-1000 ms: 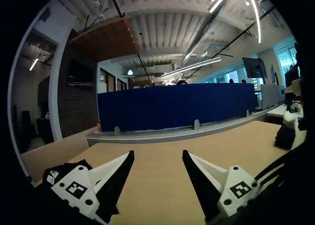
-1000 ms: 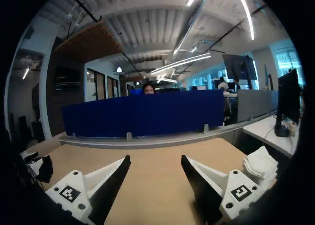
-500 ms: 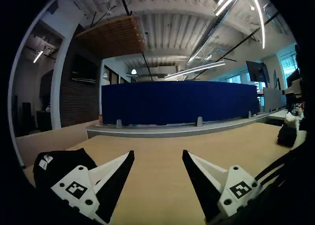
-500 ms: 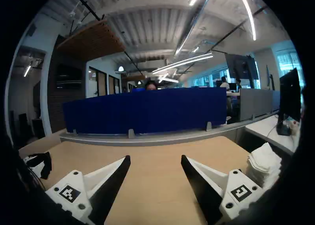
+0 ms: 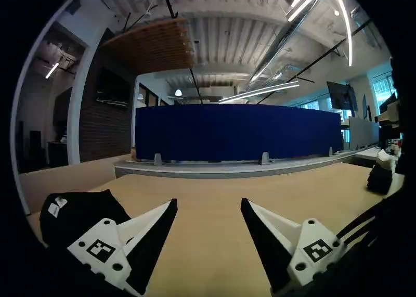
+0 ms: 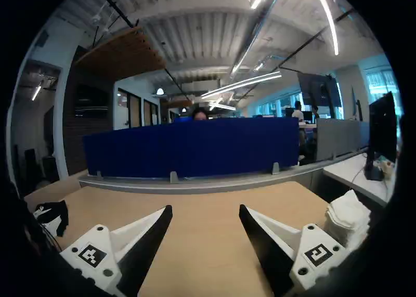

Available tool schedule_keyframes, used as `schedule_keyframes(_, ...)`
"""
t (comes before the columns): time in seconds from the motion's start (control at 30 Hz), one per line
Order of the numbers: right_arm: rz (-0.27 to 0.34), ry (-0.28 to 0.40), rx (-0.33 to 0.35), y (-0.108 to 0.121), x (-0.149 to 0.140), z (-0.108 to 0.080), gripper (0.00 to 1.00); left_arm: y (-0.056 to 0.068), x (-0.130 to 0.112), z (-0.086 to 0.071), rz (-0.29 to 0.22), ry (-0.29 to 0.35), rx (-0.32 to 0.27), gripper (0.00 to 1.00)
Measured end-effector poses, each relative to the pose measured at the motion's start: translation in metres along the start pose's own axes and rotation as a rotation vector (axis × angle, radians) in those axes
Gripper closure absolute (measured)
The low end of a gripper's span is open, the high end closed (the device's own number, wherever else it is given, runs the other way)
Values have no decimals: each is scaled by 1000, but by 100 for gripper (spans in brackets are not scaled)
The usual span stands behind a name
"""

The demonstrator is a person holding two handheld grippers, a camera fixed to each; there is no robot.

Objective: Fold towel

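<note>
A black towel with white tags lies on the wooden table, just left of my left gripper. That gripper is open and holds nothing. In the right gripper view, a stack of folded white towels sits at the table's right edge, beside my right gripper. The right gripper is open too, with bare table between its fingers. A black cloth with white patches lies at the far left of that view. A black and white pile of cloth shows at the far right of the left gripper view.
A blue divider panel on a grey rail closes off the far side of the table. A person's head shows above it. A neighbouring desk with a monitor stands to the right.
The left gripper's view has sunk and shifted, so the black towel at its left shows larger and fuller. The right gripper has barely moved. Both stay open.
</note>
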State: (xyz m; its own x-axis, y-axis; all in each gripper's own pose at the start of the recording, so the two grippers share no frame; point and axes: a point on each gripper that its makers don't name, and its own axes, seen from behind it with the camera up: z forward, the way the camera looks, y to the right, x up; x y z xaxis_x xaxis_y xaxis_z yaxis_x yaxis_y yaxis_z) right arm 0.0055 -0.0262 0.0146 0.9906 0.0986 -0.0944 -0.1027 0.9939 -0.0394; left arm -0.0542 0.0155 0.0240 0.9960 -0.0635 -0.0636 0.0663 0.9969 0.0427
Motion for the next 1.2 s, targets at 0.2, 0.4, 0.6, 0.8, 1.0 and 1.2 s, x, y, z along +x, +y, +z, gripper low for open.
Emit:
schedule_keyframes(0.2, -3, -4, 2, -2, -3, 1, 0, 1, 0, 1, 0, -4, 3, 10)
schedule_keyframes(0.4, 7, -3, 3, -1, -1, 3, 0, 2, 0, -1, 0, -4, 5, 10)
schedule_keyframes(0.6, 6, 8, -1, 3, 0, 4, 0, 1, -1, -1, 0, -6, 4, 10)
schedule_keyframes(0.8, 11, 28, -9, 9, 5, 2, 0, 1, -2, -3, 1, -6, 3, 10)
schedule_keyframes(1.0, 5, 48, -16, 15, 14, 3, 0, 2, -2, -4, 2, -6, 3, 10)
schedule_keyframes(1.2, -25, 75, -27, 21, 27, 2, 0, 2, -3, -5, 2, -6, 4, 10)
